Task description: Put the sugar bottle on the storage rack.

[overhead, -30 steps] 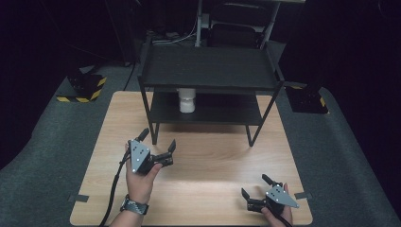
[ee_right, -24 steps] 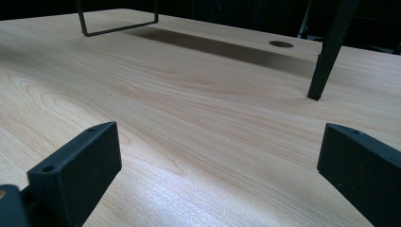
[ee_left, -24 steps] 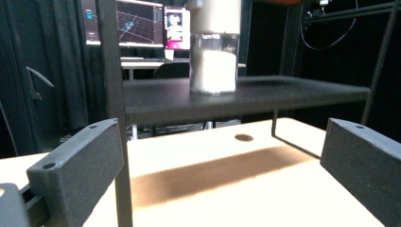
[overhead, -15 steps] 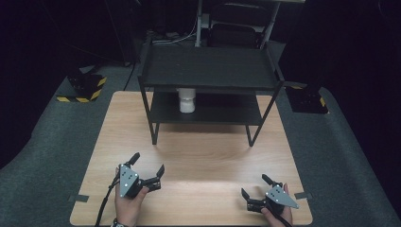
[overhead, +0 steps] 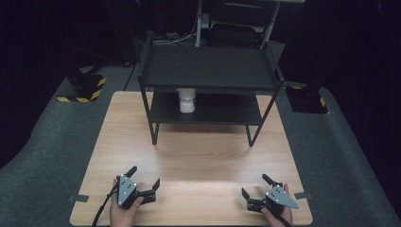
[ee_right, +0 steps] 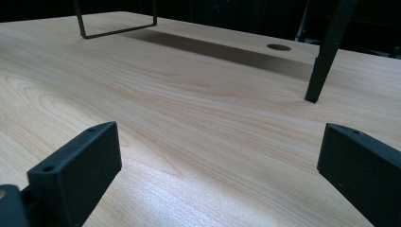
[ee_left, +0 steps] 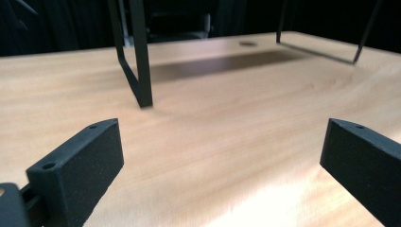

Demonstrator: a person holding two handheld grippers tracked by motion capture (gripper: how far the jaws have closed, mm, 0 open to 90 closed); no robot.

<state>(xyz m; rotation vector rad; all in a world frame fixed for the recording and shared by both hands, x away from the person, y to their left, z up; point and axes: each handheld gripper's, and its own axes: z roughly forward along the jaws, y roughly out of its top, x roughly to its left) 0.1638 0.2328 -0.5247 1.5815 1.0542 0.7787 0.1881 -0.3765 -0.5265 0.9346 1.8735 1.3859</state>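
High view: wooden table with a black two-tier rack at its far half. A white cup sits on the rack's lower shelf, left of centre, partly hidden under the top shelf. Can't tell if it's a cup or a jar.

Left gripper is low at the near-left corner of the table, held in a hand, jaws wide apart, nothing between them. Cable trails off the near edge. Right gripper is at the near-right corner, also hand-held, jaws wide apart and empty, grey plate on top. The two grippers are well apart; both are well away from the rack and the cup.

Left gripper view: both jaws spread to the frame edges, bare tabletop between. Rack leg stands ahead, left of centre; another foot bar is farther off at upper right. The far tabletop has a round hole.

Right gripper view: jaws likewise spread, bare wood between. One rack leg ahead at right, foot bar at upper left, hole between them.

Tape marks sit at the table's near corners.
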